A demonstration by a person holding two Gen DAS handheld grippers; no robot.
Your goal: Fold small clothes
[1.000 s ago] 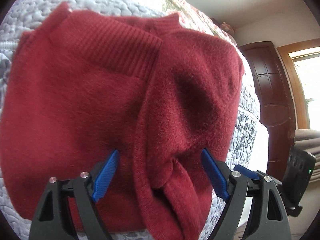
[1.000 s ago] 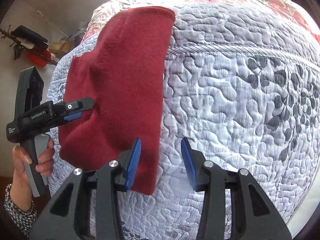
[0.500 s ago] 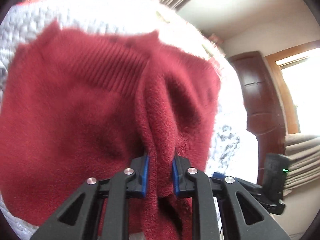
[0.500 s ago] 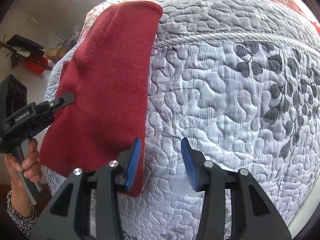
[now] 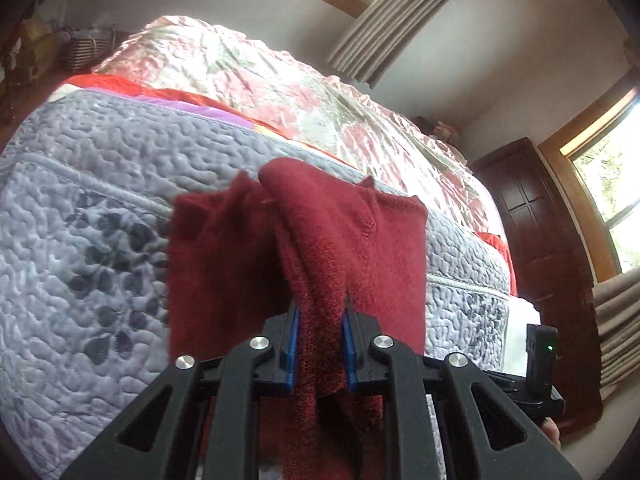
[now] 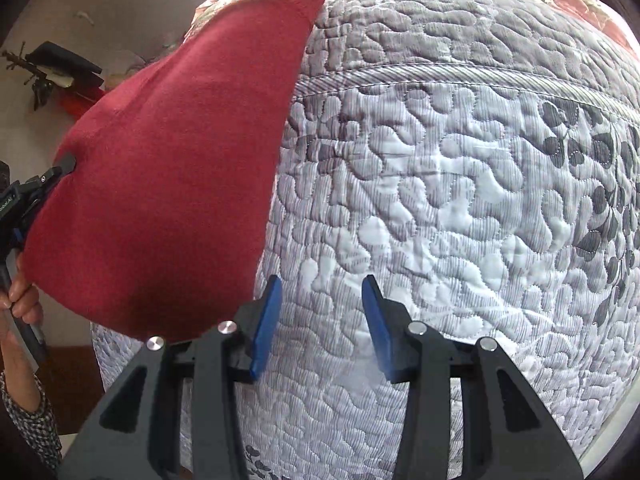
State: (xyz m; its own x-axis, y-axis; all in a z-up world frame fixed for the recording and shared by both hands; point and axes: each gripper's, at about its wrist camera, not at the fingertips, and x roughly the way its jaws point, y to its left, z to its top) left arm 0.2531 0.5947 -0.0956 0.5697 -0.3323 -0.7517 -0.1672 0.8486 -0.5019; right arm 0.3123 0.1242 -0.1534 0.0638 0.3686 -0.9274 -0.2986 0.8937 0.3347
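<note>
Over quilted bed (image 6: 440, 200), left claw (image 5: 319, 350) pinches red sweater (image 5: 348, 248).

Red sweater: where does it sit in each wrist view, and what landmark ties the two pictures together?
Left wrist view: the red sweater fills the centre, a bunched fold pinched in the left gripper.
Right wrist view: the sweater hangs lifted at upper left, left of the open right gripper.
Shared landmark: the grey quilted bedspread.
</note>
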